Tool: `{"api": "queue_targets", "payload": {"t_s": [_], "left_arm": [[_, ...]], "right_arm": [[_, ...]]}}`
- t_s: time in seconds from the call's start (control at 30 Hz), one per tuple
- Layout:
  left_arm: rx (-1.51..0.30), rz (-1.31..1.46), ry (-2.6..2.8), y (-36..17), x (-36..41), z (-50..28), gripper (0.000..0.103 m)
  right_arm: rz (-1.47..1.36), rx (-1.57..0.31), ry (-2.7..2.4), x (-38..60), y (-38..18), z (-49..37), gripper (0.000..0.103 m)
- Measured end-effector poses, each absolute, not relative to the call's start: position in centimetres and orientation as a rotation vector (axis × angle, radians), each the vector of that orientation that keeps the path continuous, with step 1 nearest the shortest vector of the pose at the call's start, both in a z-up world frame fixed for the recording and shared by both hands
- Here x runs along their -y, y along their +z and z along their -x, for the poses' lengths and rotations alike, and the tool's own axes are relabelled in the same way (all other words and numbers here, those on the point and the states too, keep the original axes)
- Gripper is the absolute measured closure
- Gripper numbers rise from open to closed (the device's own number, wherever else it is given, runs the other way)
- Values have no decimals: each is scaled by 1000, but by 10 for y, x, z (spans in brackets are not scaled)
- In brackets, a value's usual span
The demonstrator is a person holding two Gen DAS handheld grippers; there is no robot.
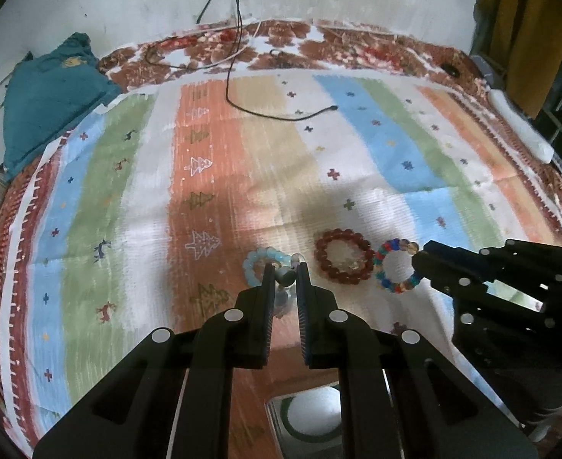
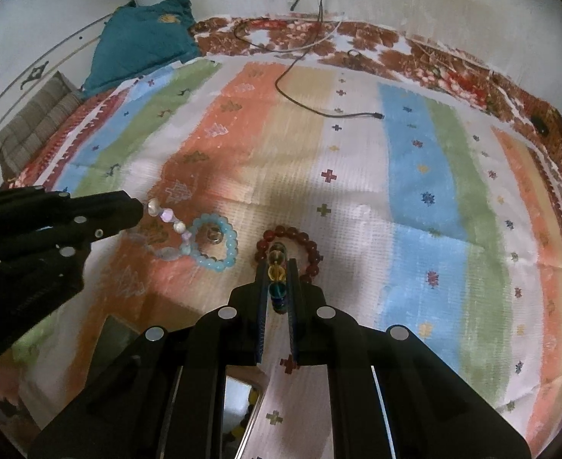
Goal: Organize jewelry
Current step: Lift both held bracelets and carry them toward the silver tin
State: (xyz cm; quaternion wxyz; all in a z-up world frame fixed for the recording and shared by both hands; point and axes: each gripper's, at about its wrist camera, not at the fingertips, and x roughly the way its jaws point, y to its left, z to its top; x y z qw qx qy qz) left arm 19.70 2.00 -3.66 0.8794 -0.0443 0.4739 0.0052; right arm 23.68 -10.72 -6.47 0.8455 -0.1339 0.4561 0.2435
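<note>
The left gripper [image 1: 285, 273] was clamped on a pale beaded bracelet [image 2: 168, 222], lifted off the striped cloth [image 1: 376, 145]. In the right wrist view the bracelet hung from the fingertips as a slack strand of white, pink and clear beads, its long axis running from the tips down and to the right toward the cloth. In the left wrist view only a few of its beads showed between the narrow-set fingers [image 1: 267, 287].

The right gripper [image 2: 277, 267] was closed on a multicoloured bracelet [image 1: 395, 267]. In its own view the beads stood in a line between the fingers [image 2: 294, 290], amber near the tips and blue-green further back, the row running along the fingers' length. From the left wrist view that bracelet appeared as an open ring held edge-on at the fingertips, extending to the left of them, just beside a dark red bracelet [image 1: 343, 255].

The dark red bracelet lay flat on the cloth as a round ring, between the two grippers and just beyond the right gripper's tips. A light blue bracelet [image 2: 215, 243] also lay flat, a ring just below and to the right of the hanging pale strand; whether the strand touched it could not be told. A black cable [image 1: 281, 114] trailed across the far part of the cloth, and a teal cloth bundle [image 1: 51, 91] sat at the far left corner.
</note>
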Motion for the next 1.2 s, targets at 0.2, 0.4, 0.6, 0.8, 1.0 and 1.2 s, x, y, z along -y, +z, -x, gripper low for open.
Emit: {"api": "queue_targets", "payload": {"t_s": [0.2, 0.4, 0.6, 0.8, 1.0, 1.2], "left_arm": [[-953, 106, -2, -24, -16, -180, 92], [-931, 106, -9, -15, -12, -165, 92], [-905, 104, -19, -7, -7, -151, 92], [-887, 107, -35, -2, -1, -137, 92], [-873, 105, -51, 2, 6, -120, 92], [-875, 85, -55, -1, 13, -107, 92]], "right_arm": [[281, -932, 536, 112, -56, -221, 93], [273, -892, 546, 118, -45, -207, 93], [259, -866, 560, 122, -35, -193, 93], [259, -855, 564, 123, -30, -182, 93], [260, -841, 577, 127, -25, -168, 93], [266, -833, 586, 130, -23, -156, 93]]}}
